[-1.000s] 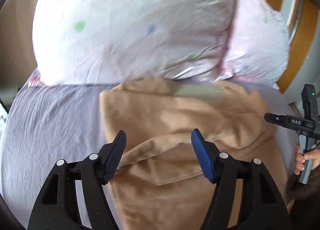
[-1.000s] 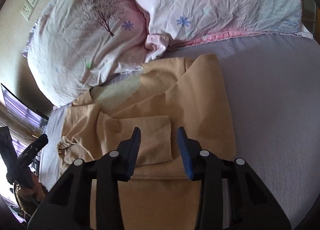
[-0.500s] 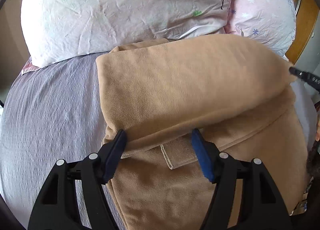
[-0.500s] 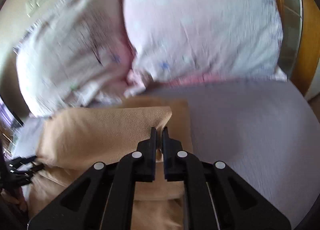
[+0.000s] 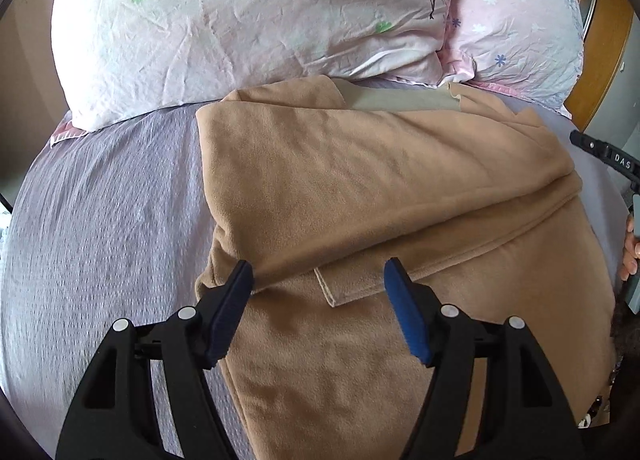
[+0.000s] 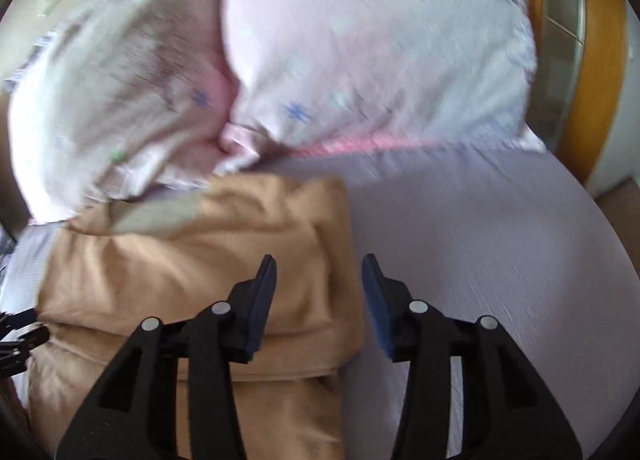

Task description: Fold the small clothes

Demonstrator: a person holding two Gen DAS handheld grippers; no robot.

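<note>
In the left wrist view, the left gripper [image 5: 318, 292] is hovering with fingers open over the tan garment [image 5: 384, 196], which is lying folded on the bed [image 5: 108, 212] near the pillows [image 5: 248, 20], probably to flatten the fold. In the right wrist view, the right gripper [image 6: 319, 300] is also standing open and empty at the garment's right edge, seemingly after letting it lie

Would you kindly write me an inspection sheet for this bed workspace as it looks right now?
Surface: lilac bedsheet, lightly wrinkled.
Job's things: tan fleece garment lying on the sheet, upper part folded down over the lower; a pocket flap shows below the fold edge.
Clutter: two floral pillows at the head of the bed, touching the garment's top edge.
Grippers: left gripper open, over the fold edge; right gripper open, at the garment's right edge, holding nothing.
Cables: nothing seen.
Surroundings: wooden frame to the right; the right wrist view is motion-blurred.
</note>
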